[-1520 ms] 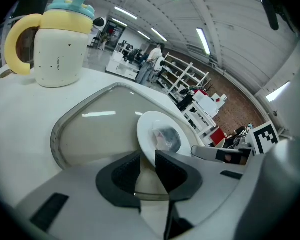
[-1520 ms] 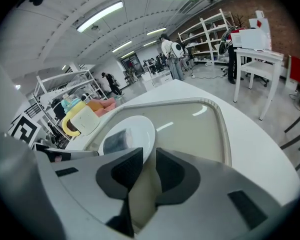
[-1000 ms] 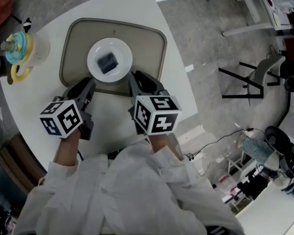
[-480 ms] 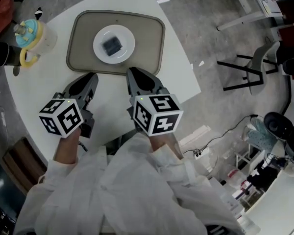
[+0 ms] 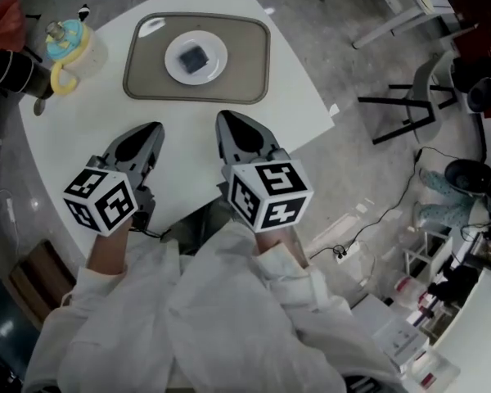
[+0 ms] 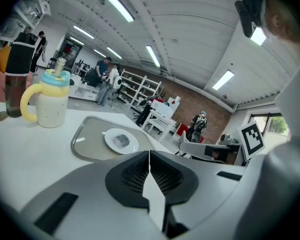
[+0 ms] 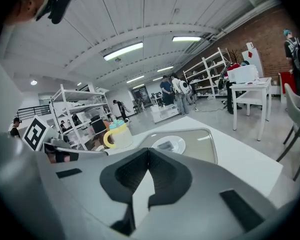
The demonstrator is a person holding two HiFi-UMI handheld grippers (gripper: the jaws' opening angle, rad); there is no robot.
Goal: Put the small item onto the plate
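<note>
A small dark grey item (image 5: 195,56) lies on a white plate (image 5: 177,65) in the middle of a beige tray (image 5: 245,72) at the far side of the round white table. The left gripper view shows the same item (image 6: 122,141) on the plate (image 6: 110,137), and so does the right gripper view, item (image 7: 166,145) on plate (image 7: 179,143). Both grippers hang well short of the tray, near the table's front edge. My left gripper (image 5: 152,128) (image 6: 149,153) has just been closing and is shut with nothing in it. My right gripper (image 5: 223,119) (image 7: 149,150) is shut and empty too.
A sippy cup (image 5: 68,42) with a yellow handle and blue lid stands left of the tray, with a dark mug (image 5: 12,72) beyond it. The table edge (image 5: 311,97) runs close on the right. Chairs and desks stand on the floor beyond, and people are far off.
Both grippers have drawn back from the tray's near edge toward the person and risen. The left jaws have closed on nothing. The item has stayed on the plate.
</note>
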